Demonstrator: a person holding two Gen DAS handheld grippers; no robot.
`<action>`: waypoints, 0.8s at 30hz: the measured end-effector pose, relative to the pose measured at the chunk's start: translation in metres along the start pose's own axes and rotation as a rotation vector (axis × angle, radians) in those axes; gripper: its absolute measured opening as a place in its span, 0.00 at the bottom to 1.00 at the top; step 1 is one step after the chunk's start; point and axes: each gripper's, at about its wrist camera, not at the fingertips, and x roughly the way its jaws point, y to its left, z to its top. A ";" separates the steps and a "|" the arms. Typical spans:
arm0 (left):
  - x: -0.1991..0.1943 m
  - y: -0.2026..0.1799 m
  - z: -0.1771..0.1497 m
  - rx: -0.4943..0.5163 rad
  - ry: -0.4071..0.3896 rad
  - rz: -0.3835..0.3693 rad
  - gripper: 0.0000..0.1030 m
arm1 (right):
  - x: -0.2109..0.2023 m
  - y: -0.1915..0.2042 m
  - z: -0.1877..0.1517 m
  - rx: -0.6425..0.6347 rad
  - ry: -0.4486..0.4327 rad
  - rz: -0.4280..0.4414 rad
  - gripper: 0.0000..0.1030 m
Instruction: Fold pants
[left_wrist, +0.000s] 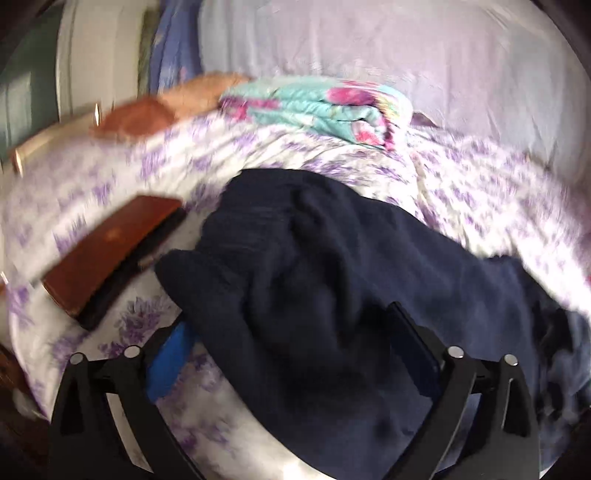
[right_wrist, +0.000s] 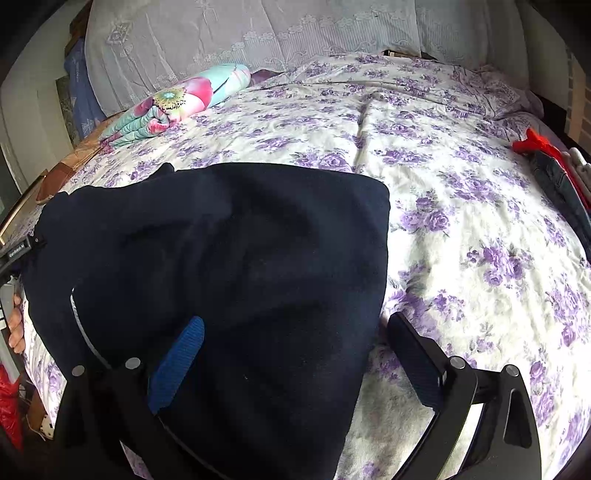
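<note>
Dark navy pants (right_wrist: 229, 258) lie on a bed with a purple-flowered sheet (right_wrist: 461, 206), folded into a broad slab with a grey stripe near the left edge. My right gripper (right_wrist: 291, 350) is open just above the pants' near right part, its blue-padded fingers (right_wrist: 177, 365) spread over the cloth. In the blurred left wrist view the pants (left_wrist: 314, 266) lie bunched, and my left gripper (left_wrist: 291, 343) is open with its fingers either side of the near cloth. The left gripper's body (right_wrist: 18, 251) and a hand show at the right wrist view's left edge.
A folded teal and pink floral quilt (right_wrist: 177, 103) lies at the bed's far left. A brown book-like thing (left_wrist: 110, 258) lies left of the pants. A red item and dark clothes (right_wrist: 554, 166) lie at the bed's right edge. A pale lace-covered headboard (right_wrist: 258, 33) stands behind.
</note>
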 end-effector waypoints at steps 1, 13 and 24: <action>-0.002 -0.011 -0.004 0.054 -0.012 0.019 0.95 | 0.000 -0.001 -0.001 0.001 -0.002 0.001 0.97; -0.005 -0.035 -0.018 0.185 -0.027 0.032 0.95 | -0.006 -0.004 -0.001 0.011 -0.043 -0.001 0.97; -0.003 -0.037 -0.020 0.181 -0.024 0.031 0.95 | -0.020 0.028 -0.010 -0.212 -0.091 -0.176 0.97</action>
